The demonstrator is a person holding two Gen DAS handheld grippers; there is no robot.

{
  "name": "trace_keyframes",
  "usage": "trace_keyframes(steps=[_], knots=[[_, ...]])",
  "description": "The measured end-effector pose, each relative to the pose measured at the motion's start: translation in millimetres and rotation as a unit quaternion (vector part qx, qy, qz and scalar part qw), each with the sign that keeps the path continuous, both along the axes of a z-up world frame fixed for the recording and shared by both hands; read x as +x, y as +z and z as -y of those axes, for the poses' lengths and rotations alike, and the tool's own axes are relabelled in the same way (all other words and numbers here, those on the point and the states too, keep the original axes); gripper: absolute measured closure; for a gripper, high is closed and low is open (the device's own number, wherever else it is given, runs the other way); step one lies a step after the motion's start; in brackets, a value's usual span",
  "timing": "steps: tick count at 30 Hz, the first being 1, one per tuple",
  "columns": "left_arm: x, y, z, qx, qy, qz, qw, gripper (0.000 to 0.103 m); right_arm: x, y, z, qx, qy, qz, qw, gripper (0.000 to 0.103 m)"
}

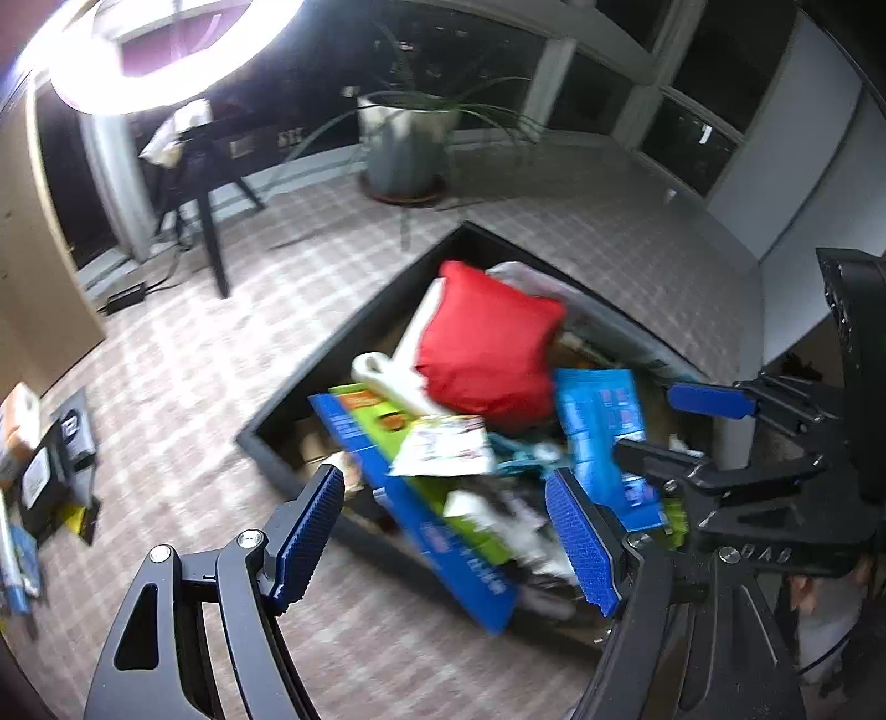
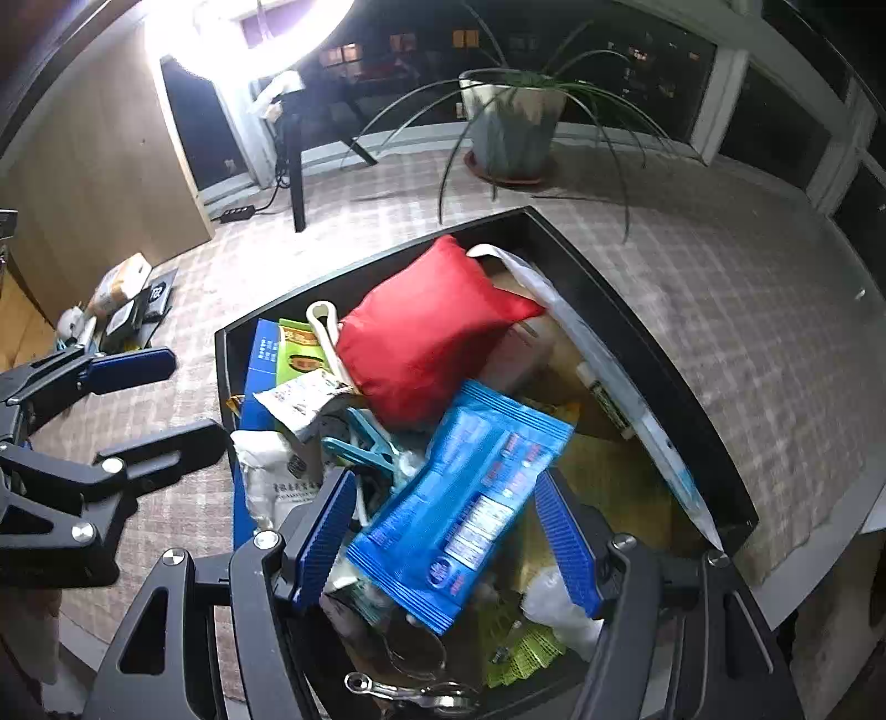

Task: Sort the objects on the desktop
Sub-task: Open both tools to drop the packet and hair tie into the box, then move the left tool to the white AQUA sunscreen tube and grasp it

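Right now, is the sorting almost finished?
Not nearly. The black tray is heaped with things: a red pouch, a blue packet, a blue box. Both tools, left and right, are open and empty. A few items lie outside on the tablecloth.

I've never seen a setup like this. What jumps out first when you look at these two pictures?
The red pouch grabs the eye, sitting atop a cluttered heap in the black tray on the checked tablecloth. A bright blue packet lies just in front of it, between the open blue fingers of the right gripper. Behind the tray stands a potted plant with long drooping leaves, and a glaring ring light burns at upper left.
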State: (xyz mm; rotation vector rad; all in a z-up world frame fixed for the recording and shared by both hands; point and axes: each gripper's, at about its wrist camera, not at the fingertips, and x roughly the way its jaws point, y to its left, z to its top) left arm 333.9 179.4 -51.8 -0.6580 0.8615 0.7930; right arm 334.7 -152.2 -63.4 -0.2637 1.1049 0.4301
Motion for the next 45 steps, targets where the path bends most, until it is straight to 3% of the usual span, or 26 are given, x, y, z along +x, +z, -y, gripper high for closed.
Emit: trace_keyframes(steps=[7, 11, 20, 24, 29, 33, 37, 41, 42, 45], knots=[[-76, -13, -20, -0.008, 0.068, -0.015, 0.9976, 0.025, 4, 3, -41, 0.004, 0.033, 0.0, 0.999, 0.039], [-131, -18, -31, -0.009, 0.112, -0.022, 0.9934, 0.025, 5, 4, -81, 0.007, 0.074, -0.007, 0.997, 0.028], [-264, -36, -61, -0.016, 0.196, -0.049, 0.9792, 0.025, 2, 1, -196, 0.01, 0.166, -0.011, 0.986, 0.028], [-321, -47, -87, -0.019, 0.225, -0.078, 0.971, 0.025, -1, -3, -241, 0.014, 0.188, -0.017, 0.982, 0.028], [-382, -65, -121, -0.045, 0.254, -0.082, 0.9627, 0.026, -7, -11, -283, 0.027, 0.205, -0.03, 0.978, 0.028], [-417, -84, -144, -0.069, 0.26, -0.086, 0.9592, 0.037, -9, -22, -306, 0.044, 0.199, -0.058, 0.977, 0.028], [-442, -100, -159, -0.084, 0.273, -0.088, 0.9544, 0.041, -6, -28, -315, 0.072, 0.186, -0.091, 0.976, 0.03], [-453, -110, -164, -0.092, 0.269, -0.087, 0.9549, 0.052, -11, -35, -320, 0.074, 0.185, -0.108, 0.974, 0.04], [-455, -113, -165, -0.094, 0.268, -0.088, 0.9548, 0.06, -12, -37, -321, 0.073, 0.185, -0.114, 0.973, 0.042], [-459, -118, -160, -0.095, 0.265, -0.085, 0.9557, 0.064, -13, -43, -319, 0.073, 0.18, -0.121, 0.973, 0.045]])
